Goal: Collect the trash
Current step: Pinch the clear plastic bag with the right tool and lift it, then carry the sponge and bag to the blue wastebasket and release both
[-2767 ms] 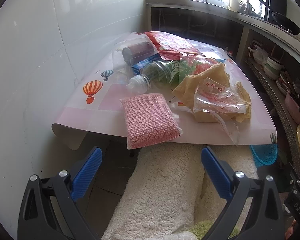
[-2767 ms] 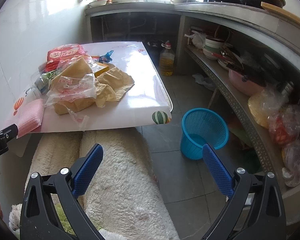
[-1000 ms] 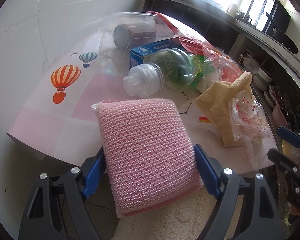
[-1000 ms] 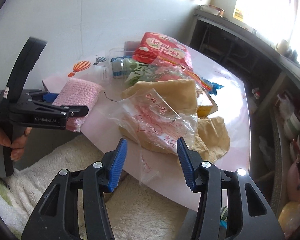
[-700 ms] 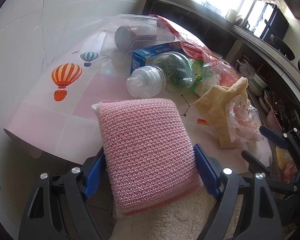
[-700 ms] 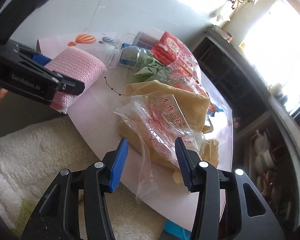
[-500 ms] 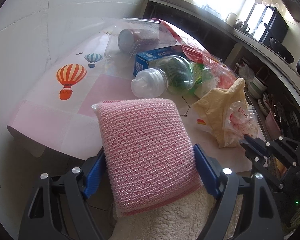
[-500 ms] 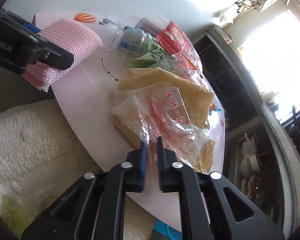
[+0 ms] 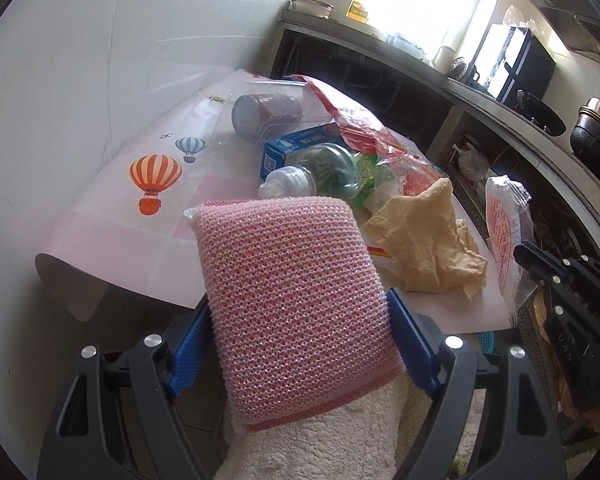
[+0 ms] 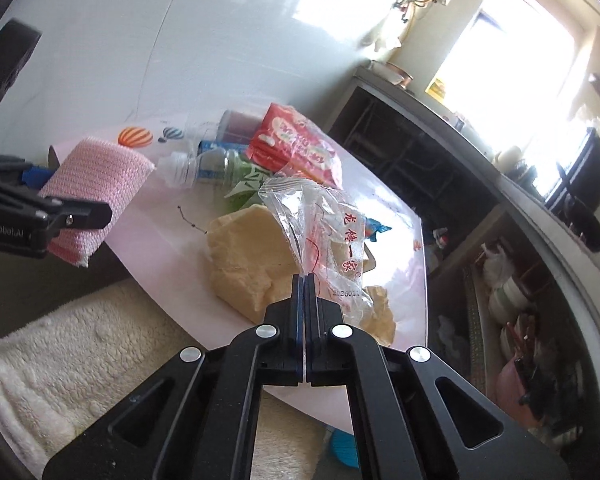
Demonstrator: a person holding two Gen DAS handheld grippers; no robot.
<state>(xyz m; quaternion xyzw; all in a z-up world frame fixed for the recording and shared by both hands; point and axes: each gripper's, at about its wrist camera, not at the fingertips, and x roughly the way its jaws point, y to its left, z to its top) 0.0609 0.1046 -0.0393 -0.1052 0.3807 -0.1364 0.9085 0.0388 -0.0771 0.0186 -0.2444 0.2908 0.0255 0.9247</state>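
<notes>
Left wrist view: a pink mesh scouring sponge [image 9: 296, 304], thick and pillow-shaped with a red-striped lower edge, fills the centre of the frame. It sits between the blue pads of the left gripper [image 9: 298, 344], which press on its two sides at lower centre, so the jaws stand wide but clamped on it; the sponge juts up and forward past the fingertips, over the near edge of the table [image 9: 112, 256]. Behind it, at upper centre, lie a clear plastic bottle [image 9: 316, 176], a blue box [image 9: 300, 144] and a can [image 9: 266, 114]. A crumpled tan paper [image 9: 428, 240] lies right of centre. At the right edge a clear plastic bag [image 9: 504, 224] with red print hangs above the black right gripper [image 9: 540, 262].

Right wrist view: the right gripper [image 10: 304, 280] is at lower centre, its jaws fully together, pinching the lower edge of the clear plastic bag [image 10: 324, 232], which rises crumpled above the fingertips, in front of the tan paper [image 10: 252, 256]. At the left edge the left gripper [image 10: 80, 212] holds the pink sponge [image 10: 96, 184].
</notes>
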